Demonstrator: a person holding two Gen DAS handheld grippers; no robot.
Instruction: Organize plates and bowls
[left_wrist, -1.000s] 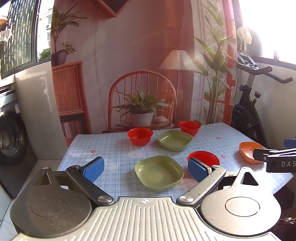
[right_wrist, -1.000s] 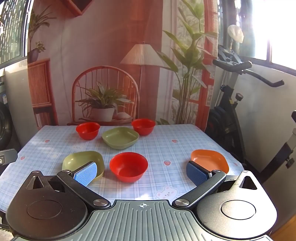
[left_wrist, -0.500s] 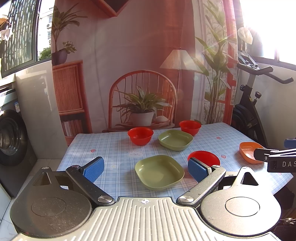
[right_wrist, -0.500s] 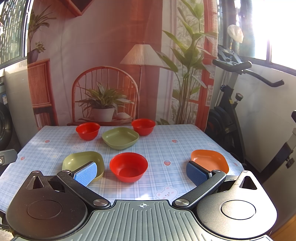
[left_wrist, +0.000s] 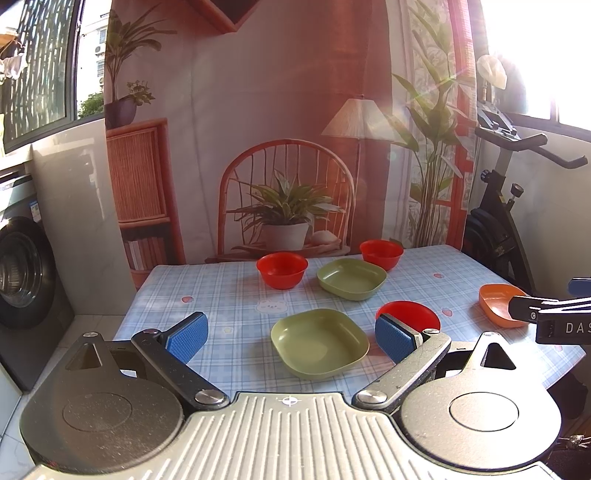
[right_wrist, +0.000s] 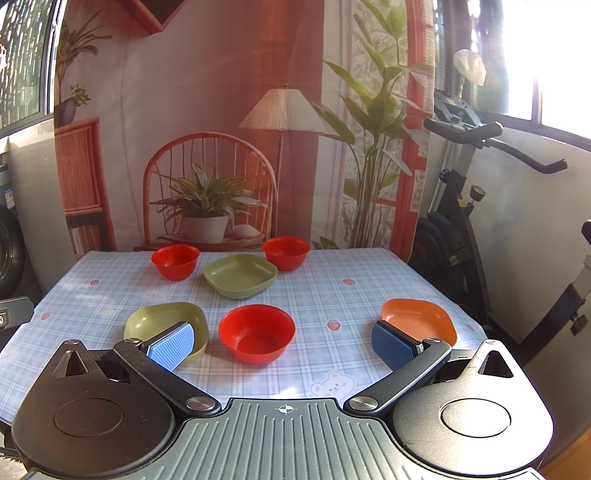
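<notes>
On the checked tablecloth stand a near green plate (left_wrist: 320, 343) (right_wrist: 162, 322), a far green plate (left_wrist: 351, 278) (right_wrist: 240, 275), a near red bowl (right_wrist: 256, 338) (left_wrist: 410, 313), two far red bowls (left_wrist: 282, 270) (left_wrist: 381, 253) (right_wrist: 175, 261) (right_wrist: 286, 252), and an orange plate (right_wrist: 419, 319) (left_wrist: 496, 300) at the right. My left gripper (left_wrist: 291, 338) is open and empty, held before the near green plate. My right gripper (right_wrist: 282, 345) is open and empty, held before the near red bowl; its side shows in the left wrist view (left_wrist: 554, 314).
The table (right_wrist: 332, 291) stands against a printed backdrop. An exercise bike (right_wrist: 465, 221) stands right of the table. A washing machine (left_wrist: 22, 273) stands at the left. The table's front edge lies just under both grippers.
</notes>
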